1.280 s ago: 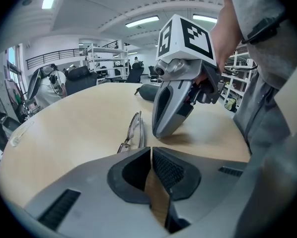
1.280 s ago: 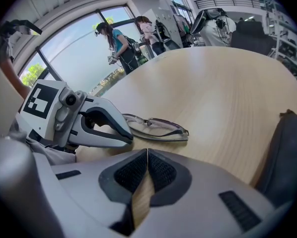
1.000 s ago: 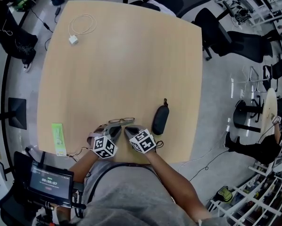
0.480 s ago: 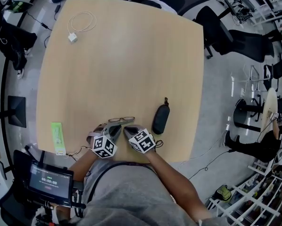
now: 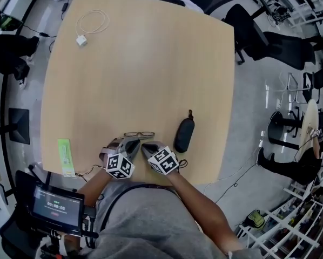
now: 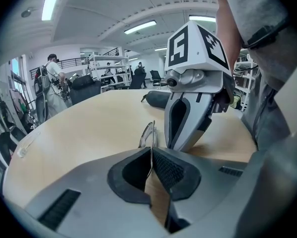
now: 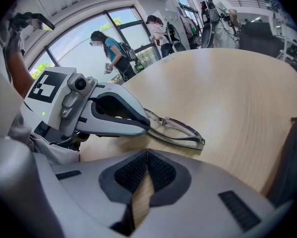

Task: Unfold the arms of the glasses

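A pair of thin-framed glasses (image 5: 139,135) lies folded on the wooden table (image 5: 140,69) near its front edge. In the right gripper view the glasses (image 7: 176,130) rest flat with their lenses toward the camera. My left gripper (image 5: 133,142) is shut on the left end of the glasses; a thin strip of frame (image 6: 149,135) runs in between its pads. My right gripper (image 5: 146,148) is shut with nothing in it, its tips (image 7: 147,152) just short of the glasses and close beside the left gripper's fingers (image 7: 119,117). A black glasses case (image 5: 184,135) lies to the right.
A white charger with its coiled cable (image 5: 91,27) lies at the table's far left corner. A green strip (image 5: 67,157) sits at the near left edge. Office chairs (image 5: 269,42) stand beyond the table. A screen device (image 5: 56,206) hangs below the left arm.
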A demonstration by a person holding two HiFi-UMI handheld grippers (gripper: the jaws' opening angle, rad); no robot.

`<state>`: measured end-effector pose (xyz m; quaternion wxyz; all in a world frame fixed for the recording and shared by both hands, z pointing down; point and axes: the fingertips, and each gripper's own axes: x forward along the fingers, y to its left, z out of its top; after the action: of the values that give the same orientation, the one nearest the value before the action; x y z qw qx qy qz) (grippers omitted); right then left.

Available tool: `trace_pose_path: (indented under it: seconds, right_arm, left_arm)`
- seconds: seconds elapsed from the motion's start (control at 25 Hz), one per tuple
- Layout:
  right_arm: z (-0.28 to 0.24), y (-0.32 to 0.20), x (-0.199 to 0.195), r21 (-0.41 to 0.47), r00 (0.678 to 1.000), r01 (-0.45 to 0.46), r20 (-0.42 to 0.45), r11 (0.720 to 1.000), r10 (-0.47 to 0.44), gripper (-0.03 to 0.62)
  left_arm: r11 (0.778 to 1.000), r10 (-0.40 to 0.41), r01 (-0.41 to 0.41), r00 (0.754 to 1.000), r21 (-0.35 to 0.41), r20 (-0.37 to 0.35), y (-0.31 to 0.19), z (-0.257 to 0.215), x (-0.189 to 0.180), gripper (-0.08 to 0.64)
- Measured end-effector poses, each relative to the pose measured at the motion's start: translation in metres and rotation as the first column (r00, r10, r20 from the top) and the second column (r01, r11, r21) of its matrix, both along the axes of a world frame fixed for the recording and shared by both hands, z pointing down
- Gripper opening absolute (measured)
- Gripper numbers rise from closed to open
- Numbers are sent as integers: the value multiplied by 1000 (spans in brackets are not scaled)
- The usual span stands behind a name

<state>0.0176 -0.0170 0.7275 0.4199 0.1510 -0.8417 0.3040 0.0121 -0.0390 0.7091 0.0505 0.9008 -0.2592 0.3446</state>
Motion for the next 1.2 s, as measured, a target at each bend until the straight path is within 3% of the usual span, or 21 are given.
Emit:
trace_pose_path:
  seconds: [0.32, 0.8, 1.2]
  right_arm:
    - [2, -1, -4, -14, 1000, 9, 29, 1000, -8, 6]
    - [4, 0, -20, -34, 996, 84, 32, 996, -83, 5]
    - [5, 0, -20, -58, 1000, -3, 1, 998, 3, 6]
  left_arm:
    - [1000, 22, -22, 1000, 0, -10, 5, 1, 6, 14]
    - [998, 57, -55, 997, -26, 57, 3, 18, -8, 14]
    - [988, 150, -151, 987, 18, 51, 5, 13, -17, 14]
